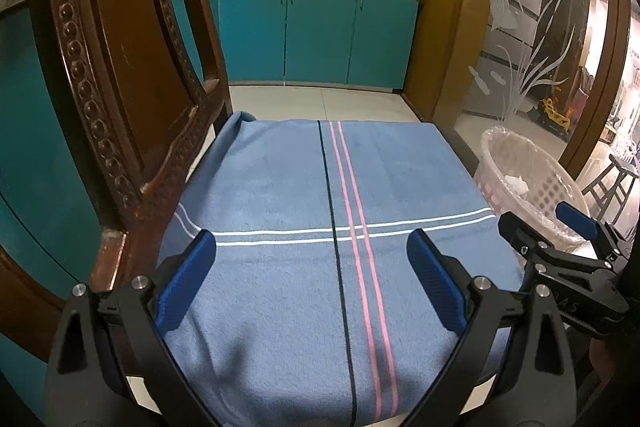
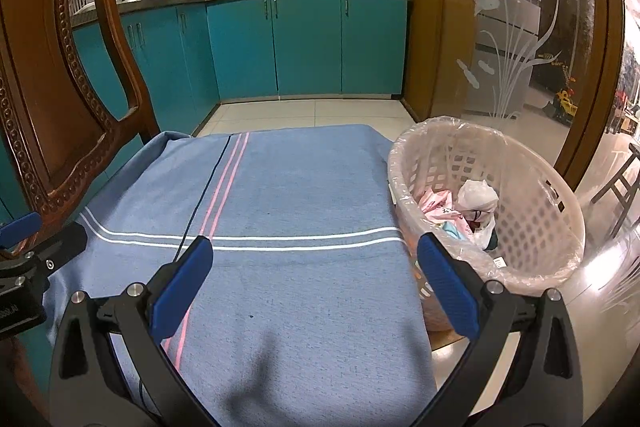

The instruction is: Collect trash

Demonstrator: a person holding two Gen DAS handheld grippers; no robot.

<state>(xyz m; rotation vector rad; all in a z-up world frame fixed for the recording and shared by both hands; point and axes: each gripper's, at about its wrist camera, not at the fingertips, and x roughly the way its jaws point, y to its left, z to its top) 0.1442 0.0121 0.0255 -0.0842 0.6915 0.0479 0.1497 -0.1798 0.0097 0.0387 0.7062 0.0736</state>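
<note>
- kitchen, collection all but done: the blue striped cloth (image 2: 280,211) on the worktop shows no litter in either view, and the trash (image 2: 460,211) lies bunched in the lined basket (image 2: 560,227) at my right, about three o'clock off the cloth's edge.
- my left jaws (image 1: 312,259) stand wide apart over the cloth, holding and touching nothing.
- my right jaws (image 2: 316,267) gape as wide, empty, near the basket rim.
- next, i judge, calls for scanning beyond the cloth for strays; the wooden chair (image 1: 120,87) crowds ten o'clock.
</note>
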